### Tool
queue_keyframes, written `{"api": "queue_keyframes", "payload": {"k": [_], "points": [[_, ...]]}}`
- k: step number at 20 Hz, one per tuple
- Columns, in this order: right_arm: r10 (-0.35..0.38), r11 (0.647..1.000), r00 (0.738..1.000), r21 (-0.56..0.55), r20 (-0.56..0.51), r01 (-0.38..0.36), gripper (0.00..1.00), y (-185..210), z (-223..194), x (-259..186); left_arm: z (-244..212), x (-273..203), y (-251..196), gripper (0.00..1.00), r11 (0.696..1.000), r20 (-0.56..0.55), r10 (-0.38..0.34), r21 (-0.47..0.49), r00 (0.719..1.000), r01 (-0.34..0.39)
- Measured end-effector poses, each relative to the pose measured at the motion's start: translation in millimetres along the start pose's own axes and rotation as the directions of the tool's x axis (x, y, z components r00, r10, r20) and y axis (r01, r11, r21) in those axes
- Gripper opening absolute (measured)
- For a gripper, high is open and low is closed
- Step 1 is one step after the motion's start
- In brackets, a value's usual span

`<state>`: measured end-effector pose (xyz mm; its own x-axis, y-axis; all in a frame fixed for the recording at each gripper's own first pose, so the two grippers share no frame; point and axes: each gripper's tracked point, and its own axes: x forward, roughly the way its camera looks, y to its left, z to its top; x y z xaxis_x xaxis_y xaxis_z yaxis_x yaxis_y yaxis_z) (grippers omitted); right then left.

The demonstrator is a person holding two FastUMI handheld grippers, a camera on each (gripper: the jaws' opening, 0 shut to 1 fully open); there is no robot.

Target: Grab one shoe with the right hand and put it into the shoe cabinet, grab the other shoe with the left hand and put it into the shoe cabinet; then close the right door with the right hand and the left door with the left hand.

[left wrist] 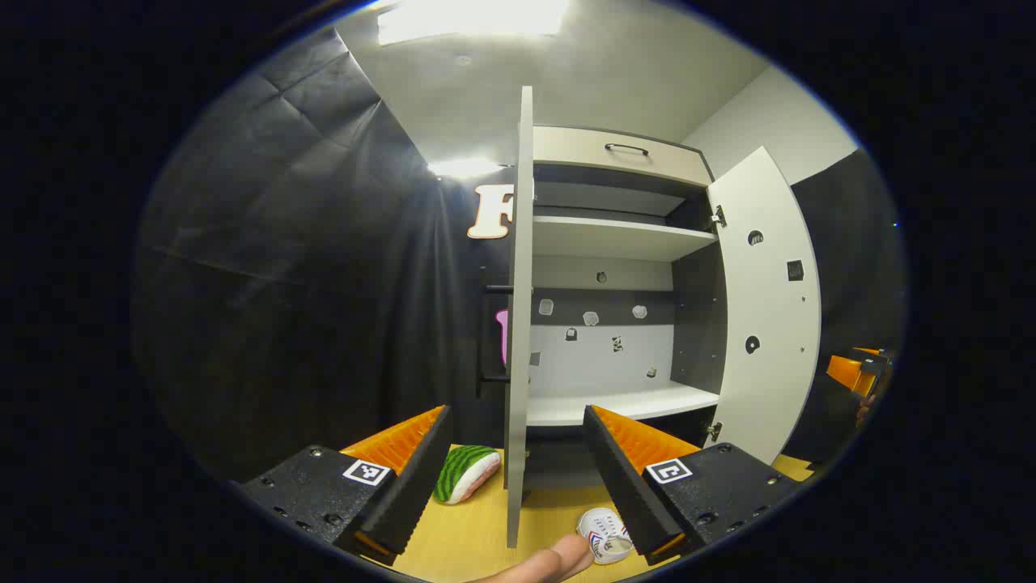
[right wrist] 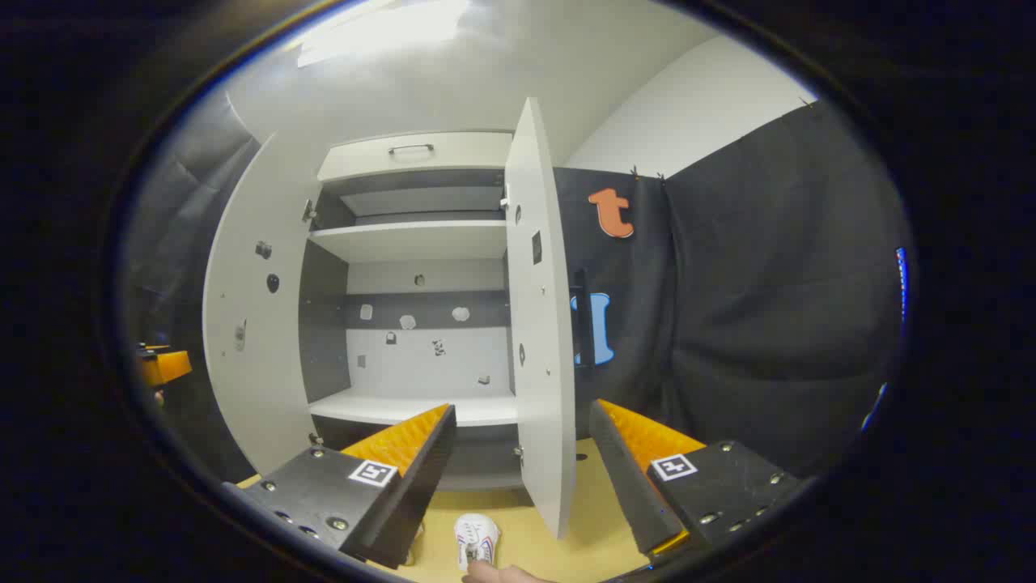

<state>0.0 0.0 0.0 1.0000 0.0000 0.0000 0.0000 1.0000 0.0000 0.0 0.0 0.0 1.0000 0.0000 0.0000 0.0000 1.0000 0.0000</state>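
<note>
Nearest the left gripper (left wrist: pixel 514 465), whose fingers stand apart holding nothing, a small white shoe (left wrist: pixel 605 535) with red and blue stripes lies on the yellow wooden floor (left wrist: pixel 477 534), lengthwise toward the shoe cabinet (left wrist: pixel 615 324). The right gripper (right wrist: pixel 522 453) gapes too. Both cabinet doors stand open; white shelves sit bare before black cloth walls.

Shoe cabinet (left wrist: pixel 615 243): white, both doors swung open before me, shelves bare; shoe (left wrist: pixel 605 536): small, white with red-blue stripes, lying on the wooden floor in front.
</note>
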Motion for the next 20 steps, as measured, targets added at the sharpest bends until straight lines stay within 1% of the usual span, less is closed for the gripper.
{"api": "queue_keyframes", "payload": {"k": [2,3,5,7,8,9,10,11,12,14,17,19,20], "points": [[0.004,1.0,1.0,0.001,-0.001,-0.004,1.0,1.0,-1.0,-1.4,-1.2,1.6,-15.5,0.99,1.0,-0.004,-0.026,-0.003,1.0,0.026],[0.01,1.0,1.0,0.004,-0.003,-0.01,0.98,2.6,-1.0,-2.7,-4.0,-0.3,-23.0,0.99,0.999,-0.007,-0.048,0.004,0.999,0.048],[0.018,1.0,1.0,0.008,-0.006,-0.018,0.98,3.0,-1.8,-4.5,-4.8,0.6,-35.2,0.99,0.996,0.004,-0.088,0.032,0.996,0.088],[0.023,1.0,1.0,0.004,0.002,-0.023,0.98,0.9,-0.1,-6.1,-12.7,0.8,-46.8,0.99,0.993,-0.021,-0.117,0.018,0.993,0.117],[0.028,1.0,1.0,0.004,0.005,-0.028,0.94,0.8,-0.5,-6.6,-15.1,0.3,-53.3,0.99,0.991,-0.031,-0.13,0.009,0.991,0.13],[0.036,0.999,0.999,0.005,0.006,-0.036,0.98,1.2,-0.9,-7.2,-15.8,0.6,-55.6,0.99,0.991,-0.037,-0.136,0.001,0.99,0.136],[0.042,0.999,0.999,0.009,0.003,-0.042,0.98,0.6,-2.3,-7.9,-15.1,0.5,-58.6,0.99,0.991,-0.038,-0.137,-0.01,0.99,0.137],[0.049,0.999,0.999,0.016,0.001,-0.049,0.94,0.3,-3.7,-8.9,-15.0,1.1,-60.9,0.99,0.991,-0.038,-0.13,-0.021,0.991,0.13],[0.058,0.998,0.998,0.019,-0.001,-0.058,0.98,0.1,-5.1,-9.4,-14.8,1.5,-63.3,0.99,0.992,-0.04,-0.127,-0.025,0.991,0.126],[0.081,0.996,0.997,0.028,-0.009,-0.081,0.98,0.6,-11.1,-12.6,-18.5,-0.8,-76.0,0.99,0.989,-0.048,-0.148,-0.033,0.988,0.147],[0.157,0.985,0.987,0.085,-0.043,-0.153,0.98,13.4,-21.8,-23.3,-25.1,-3.0,-89.5,0.99,0.985,-0.069,-0.174,-0.021,0.982,0.173],[0.168,0.983,0.985,0.086,-0.04,-0.164,0.98,12.7,-19.4,-28.3,-26.0,-4.5,-96.2,0.99,0.983,-0.072,-0.182,-0.017,0.981,0.182],[0.169,0.983,0.985,0.075,-0.034,-0.166,0.94,12.9,-17.0,-30.6,-26.4,-7.2,-100.9,0.99,0.981,-0.074,-0.195,-0.028,0.978,0.193]]}}
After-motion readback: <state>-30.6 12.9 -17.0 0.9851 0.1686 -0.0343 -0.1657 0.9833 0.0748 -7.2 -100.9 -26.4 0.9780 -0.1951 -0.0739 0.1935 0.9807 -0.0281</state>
